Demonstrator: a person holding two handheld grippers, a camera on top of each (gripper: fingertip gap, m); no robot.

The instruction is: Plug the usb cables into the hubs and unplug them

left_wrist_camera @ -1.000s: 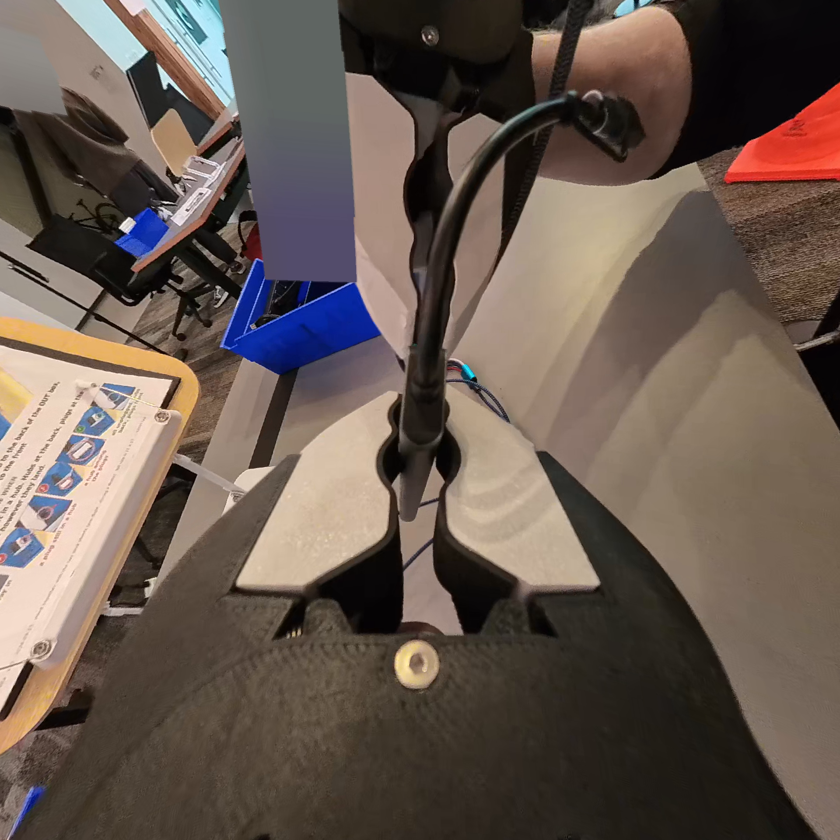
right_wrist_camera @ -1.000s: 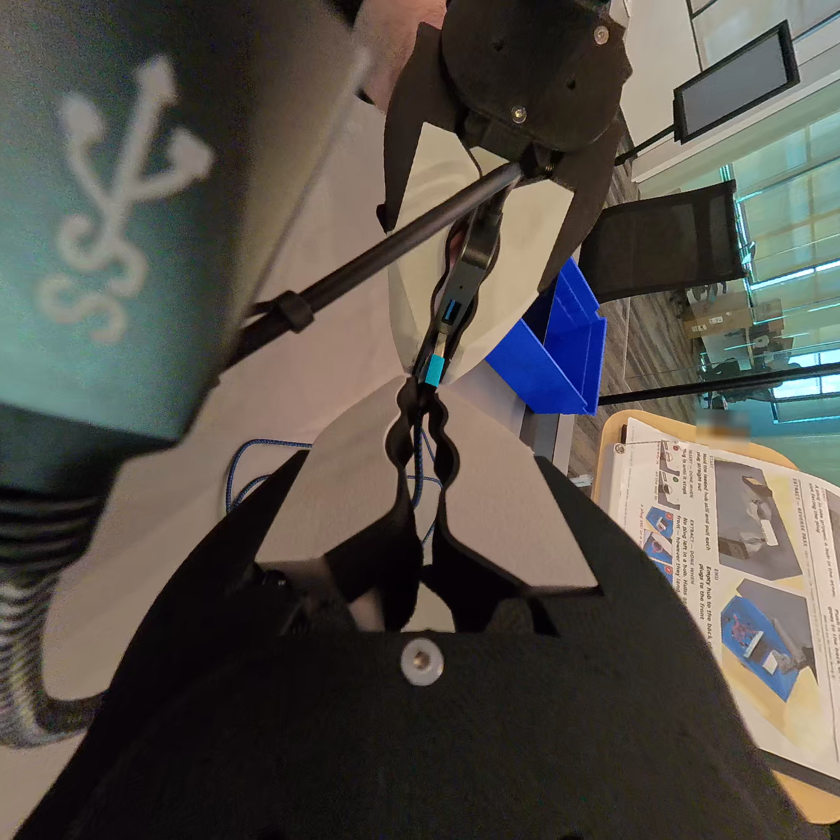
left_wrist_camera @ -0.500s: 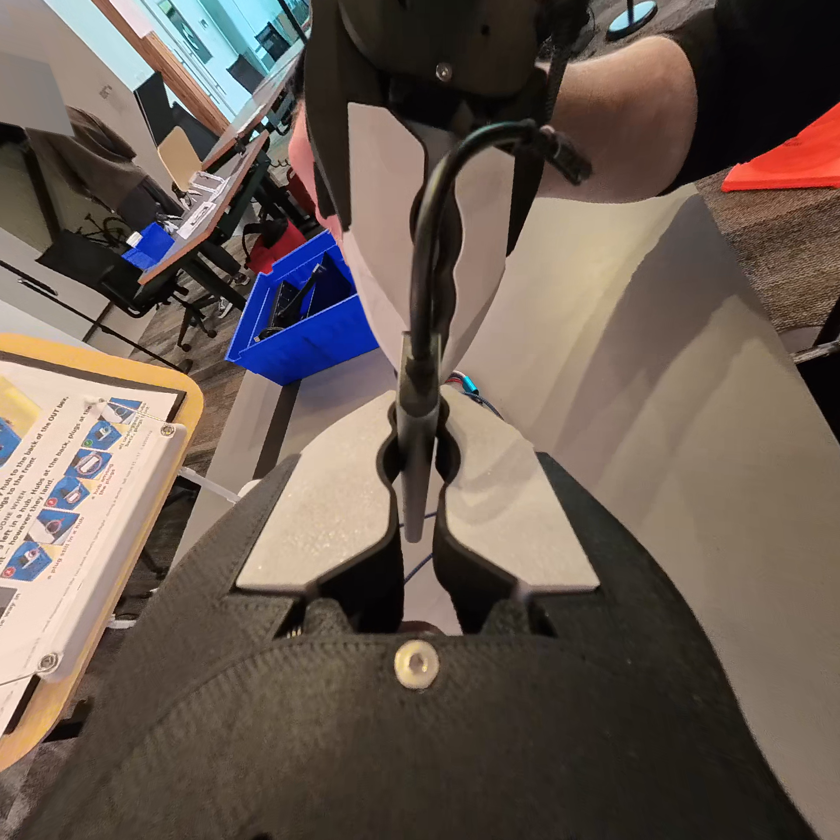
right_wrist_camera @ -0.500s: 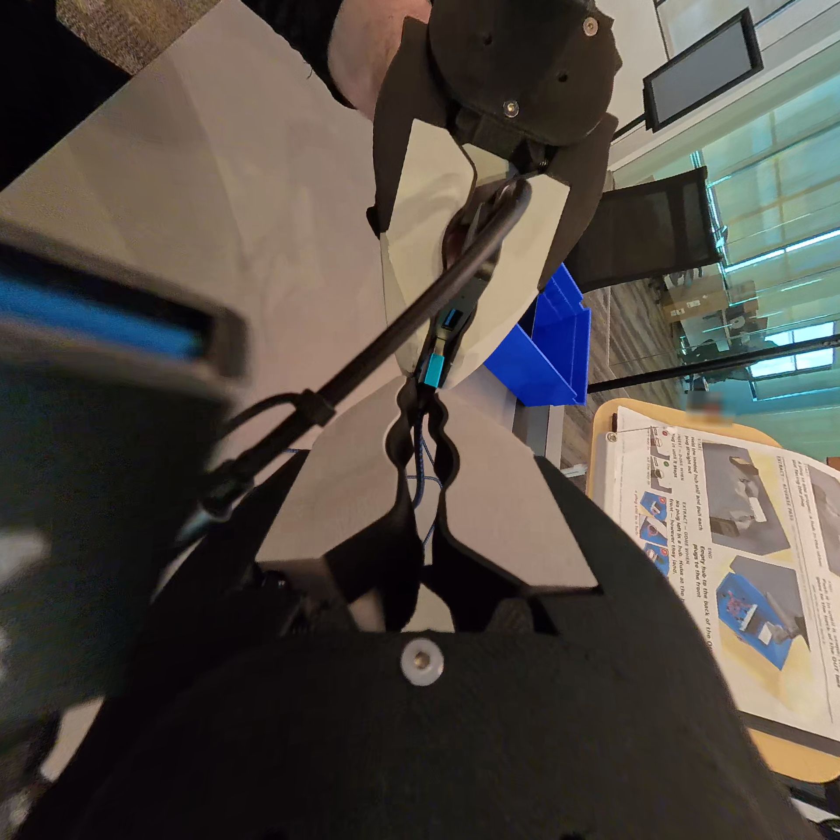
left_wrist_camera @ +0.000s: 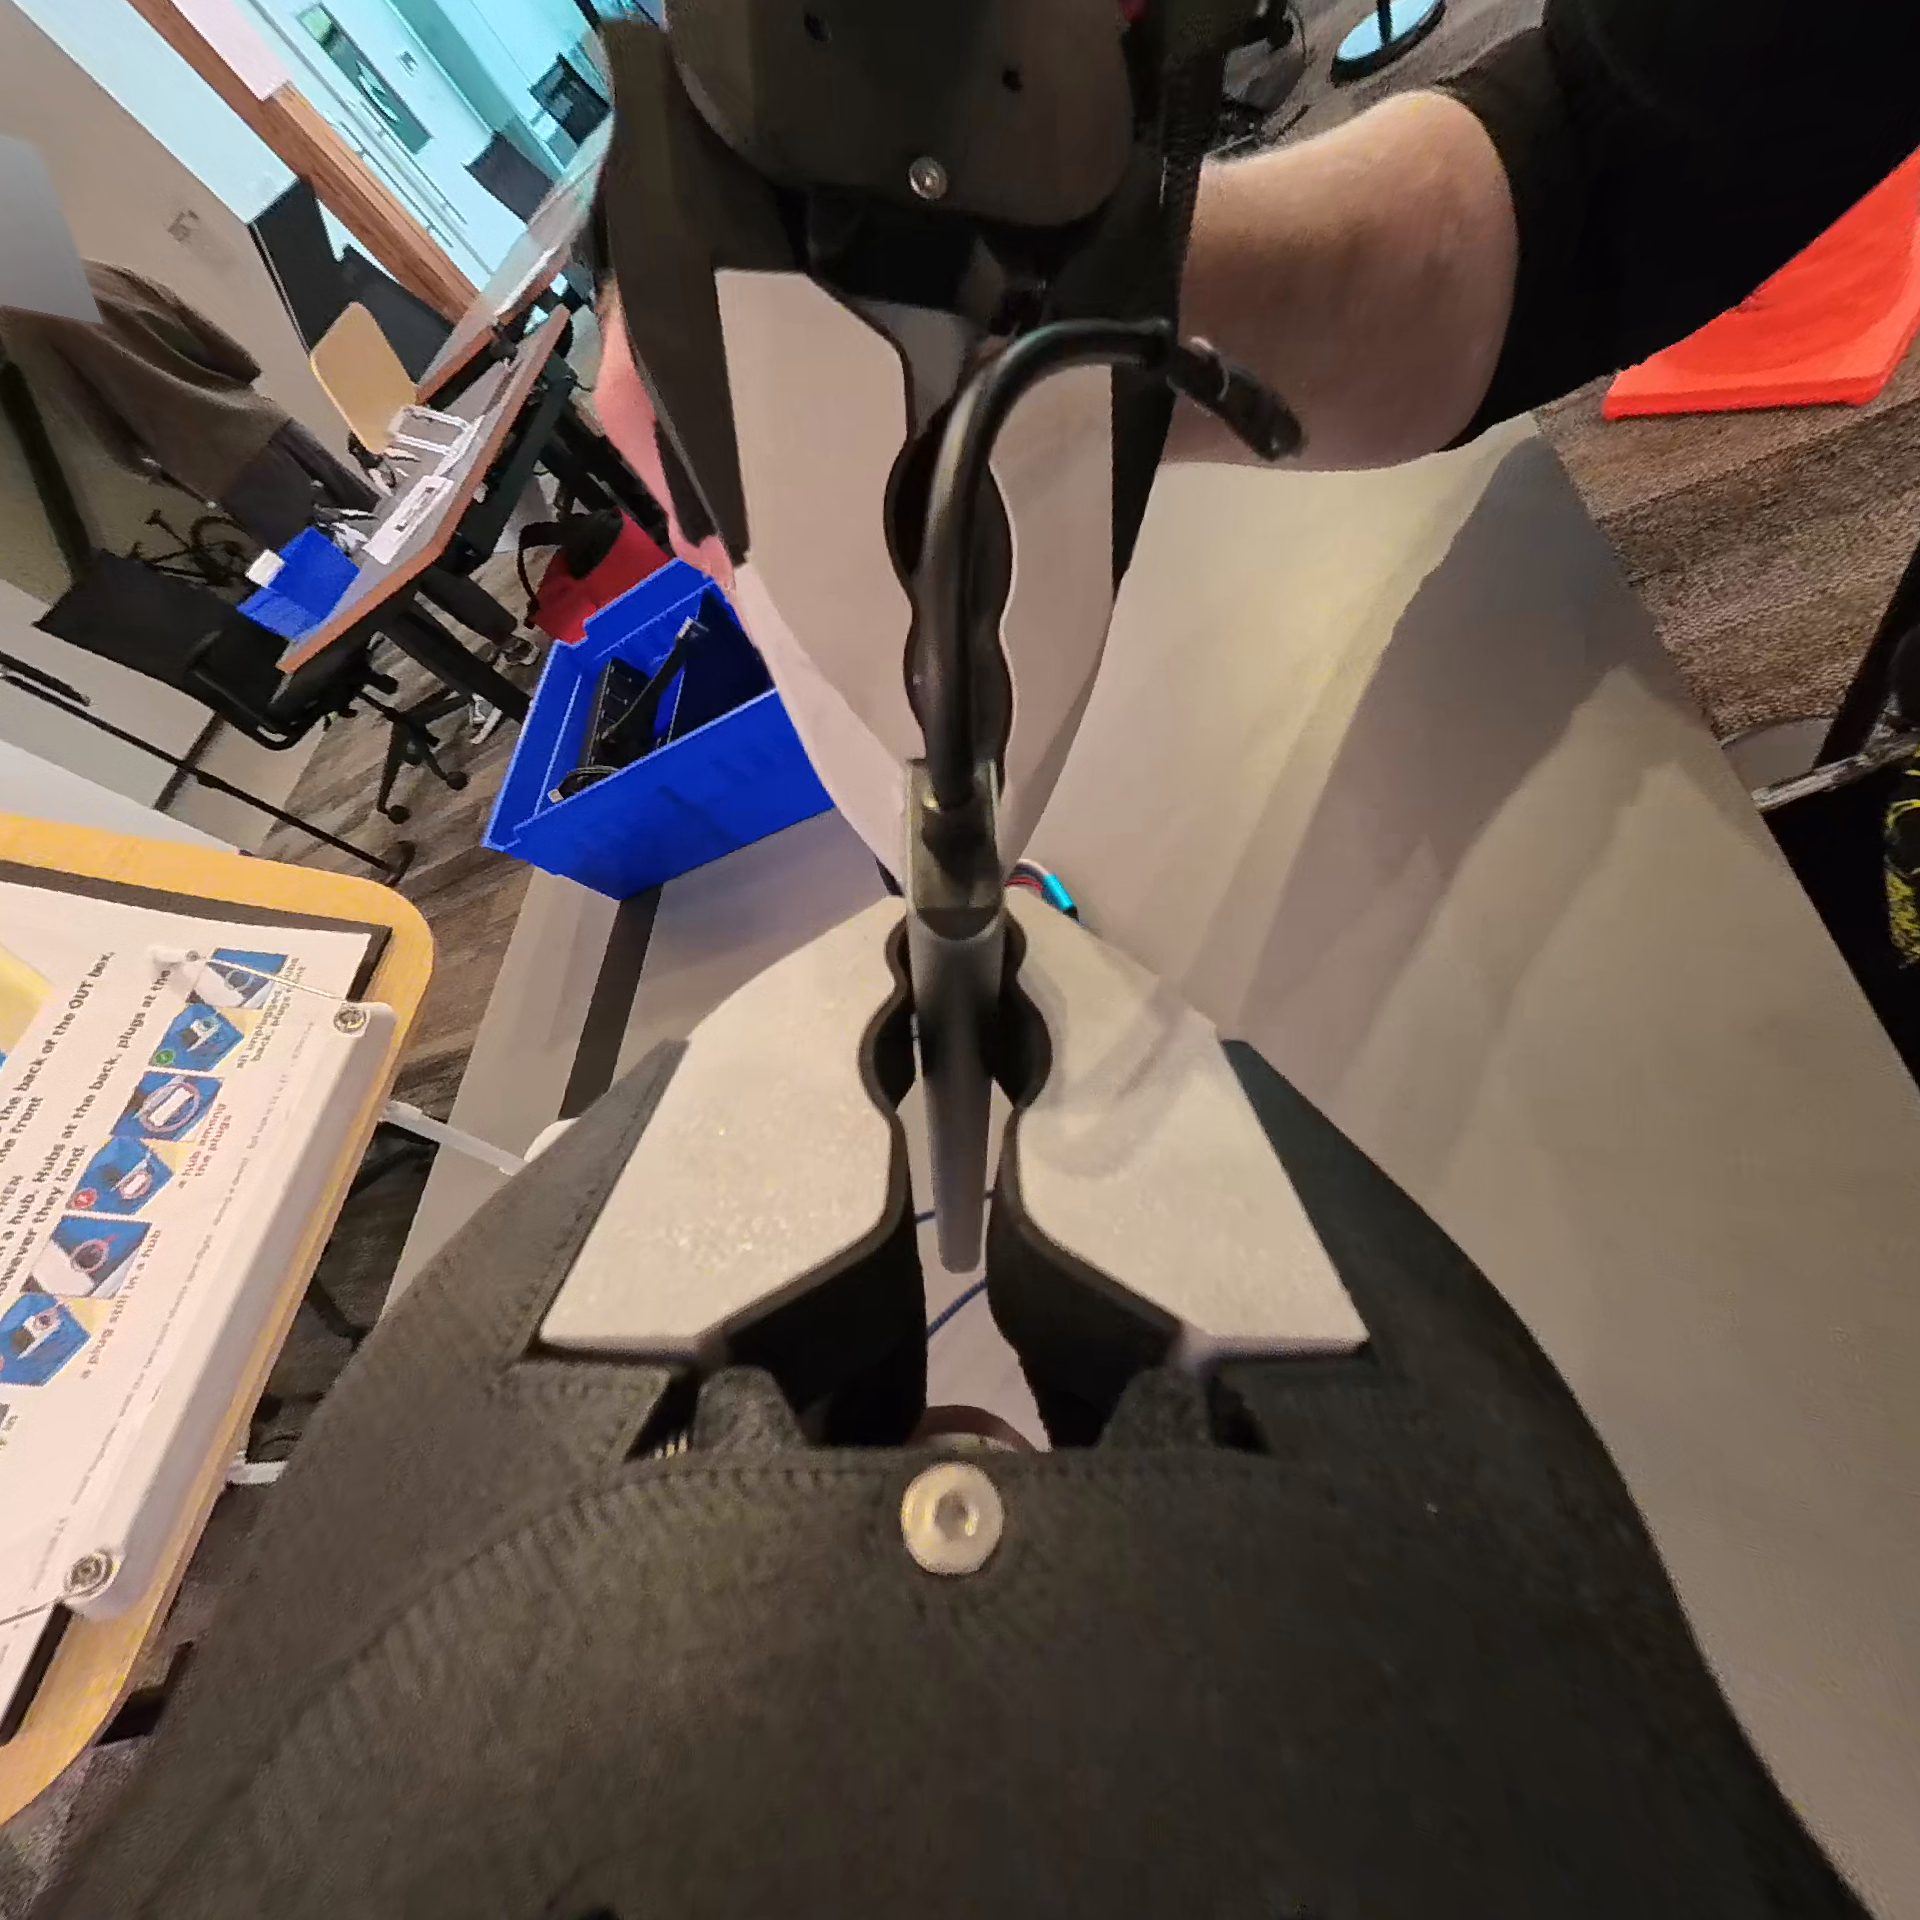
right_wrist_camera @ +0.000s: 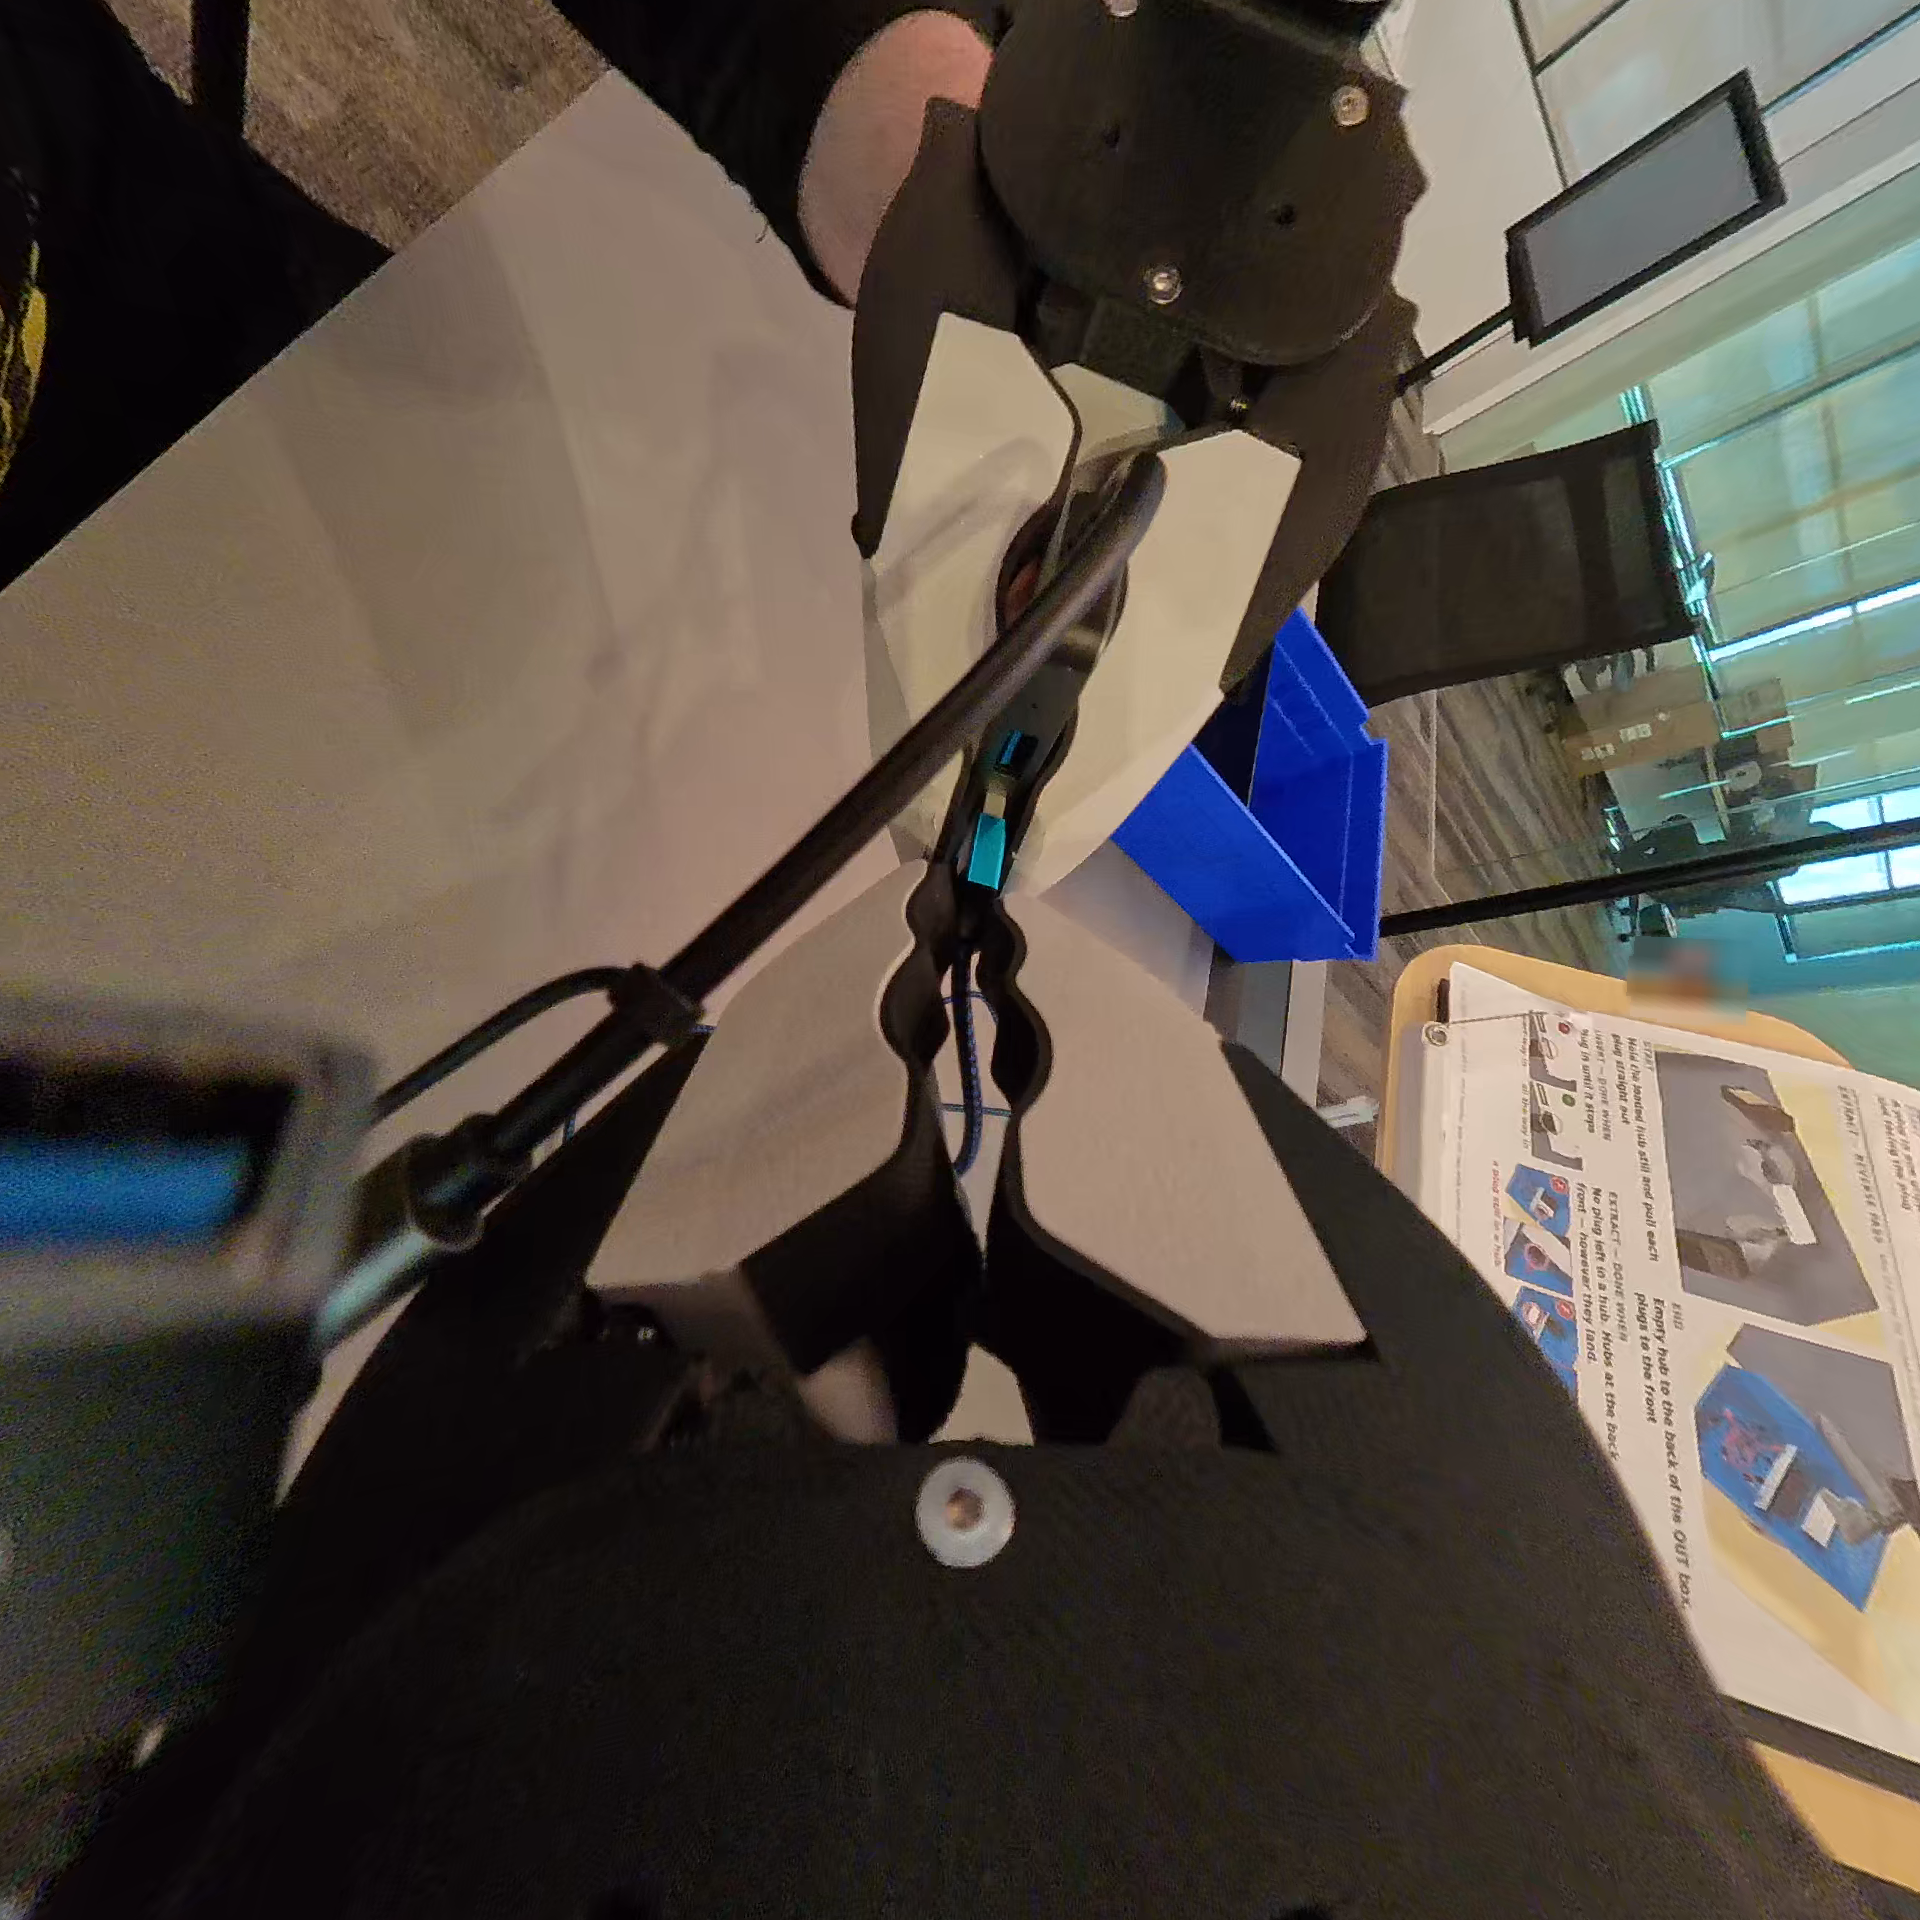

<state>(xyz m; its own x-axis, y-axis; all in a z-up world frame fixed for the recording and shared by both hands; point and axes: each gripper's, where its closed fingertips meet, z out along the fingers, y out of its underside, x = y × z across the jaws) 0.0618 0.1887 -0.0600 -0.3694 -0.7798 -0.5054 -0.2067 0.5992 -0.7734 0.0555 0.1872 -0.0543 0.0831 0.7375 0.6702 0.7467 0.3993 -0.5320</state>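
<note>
Blue-tipped plug [right_wrist_camera: 989,847] of the usb cable, pinched in my right tongs [right_wrist_camera: 961,914], now sits a bit out of the grey hub [left_wrist_camera: 951,1039] squeezed in my left tongs [left_wrist_camera: 954,997] above the tabletop [left_wrist_camera: 1455,935], so I think it's nearly unplugged.

The left gripper [left_wrist_camera: 956,914] has matt, grainy black plastic shells and pale, finely speckled pads [left_wrist_camera: 769,1164]. The hub [left_wrist_camera: 954,1039] it clamps looks like smooth dark metal. The right gripper [right_wrist_camera: 971,904] pinches a braided blue-black cable [right_wrist_camera: 964,1023] with a glossy teal metallic plug [right_wrist_camera: 989,847]. The table [left_wrist_camera: 1455,935] is smooth matt grey; the bin [left_wrist_camera: 665,790] is blue plastic.
</note>
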